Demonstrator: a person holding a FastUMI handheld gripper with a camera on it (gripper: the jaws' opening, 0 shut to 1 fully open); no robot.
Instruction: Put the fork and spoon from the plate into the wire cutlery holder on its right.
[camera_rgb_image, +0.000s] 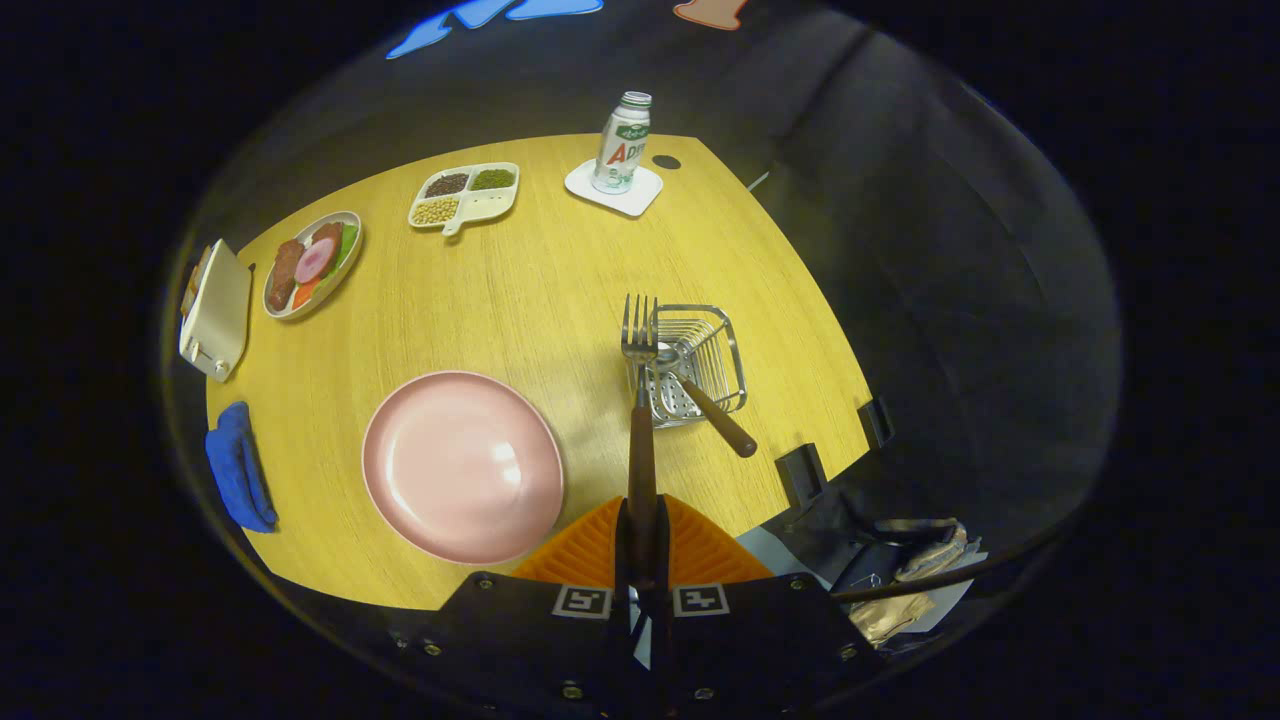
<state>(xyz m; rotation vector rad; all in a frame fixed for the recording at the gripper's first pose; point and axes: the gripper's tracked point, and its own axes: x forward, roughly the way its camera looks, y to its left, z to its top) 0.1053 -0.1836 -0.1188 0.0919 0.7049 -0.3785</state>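
Gripper (640, 545) was clamped on the fork (640, 400) handle, tines pointing ahead over the near left rim of the wire cutlery holder (700, 365). Spoon (700, 390) already lay in the holder, handle leaning out toward the fingers. Pink plate (462, 466) sat bare, left of the fingers.

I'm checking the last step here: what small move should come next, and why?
Probably carry the fork slightly right and lower it into the wire holder. The gripper is shut on its handle, the tines sit at the holder's near-left edge, and the spoon is already inside.
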